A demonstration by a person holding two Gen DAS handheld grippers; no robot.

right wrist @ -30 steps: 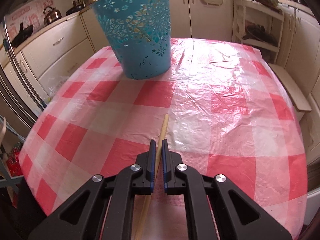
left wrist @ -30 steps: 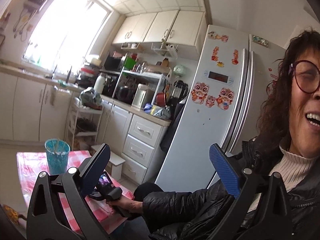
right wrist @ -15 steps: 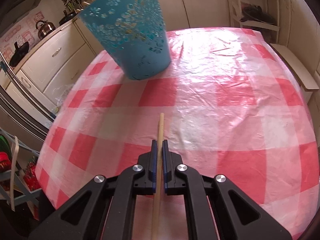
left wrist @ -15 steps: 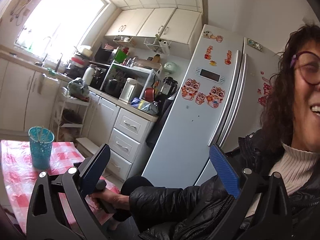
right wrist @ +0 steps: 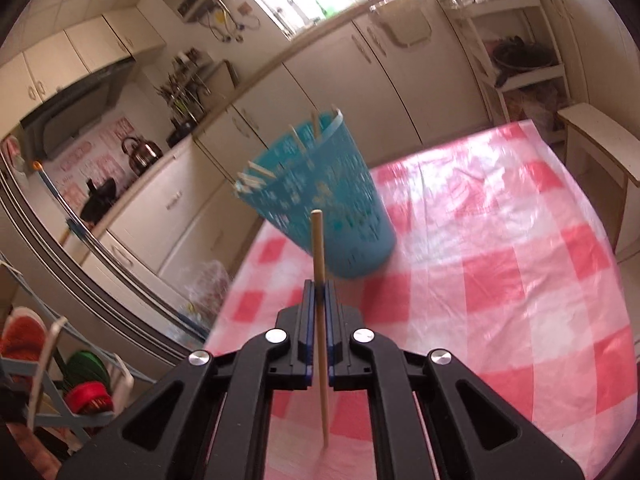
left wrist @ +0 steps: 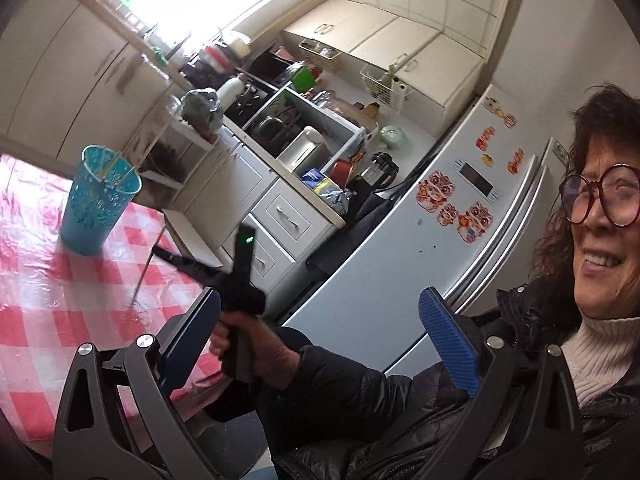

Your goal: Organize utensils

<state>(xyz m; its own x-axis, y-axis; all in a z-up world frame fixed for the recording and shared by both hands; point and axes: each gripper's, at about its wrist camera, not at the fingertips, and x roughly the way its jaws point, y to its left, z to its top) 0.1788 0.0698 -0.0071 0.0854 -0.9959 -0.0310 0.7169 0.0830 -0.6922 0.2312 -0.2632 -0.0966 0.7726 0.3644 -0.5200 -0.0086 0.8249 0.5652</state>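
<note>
right hand-held gripper (right wrist: pixel 318 292): jaws were squeezed together on a wooden chopstick (right wrist: pixel 319 280), gripping it partway along its length. You could also spot this gripper from the left wrist view (left wrist: pixel 160 253), held up over the bench by the person's hand (left wrist: pixel 256 354).
chopstick: stood pretty much upright in the right wrist view, blunt top end poking up in front of the cup, thin lower end down near the tablecloth. Couldn't tell if the tip actually touched it.
left hand-held gripper (left wrist: pixel 320 332): jaws were spread wide apart, nothing between them, held off the bench's edge and facing the person and the kitchen.
blue cup (right wrist: pixel 320 196): a perforated plastic holder sitting on the bench beyond the gripped chopstick, with several more chopsticks (right wrist: pixel 256 172) leaning inside against the rim. A bit motion-blurred in the right wrist view.
bench (right wrist: pixel 500 248): covered in a red-and-white checked plastic cloth.
background: white fridge (left wrist: pixel 400 248) with cartoon stickers, and the person in glasses and a dark jacket (left wrist: pixel 400 400).
</note>
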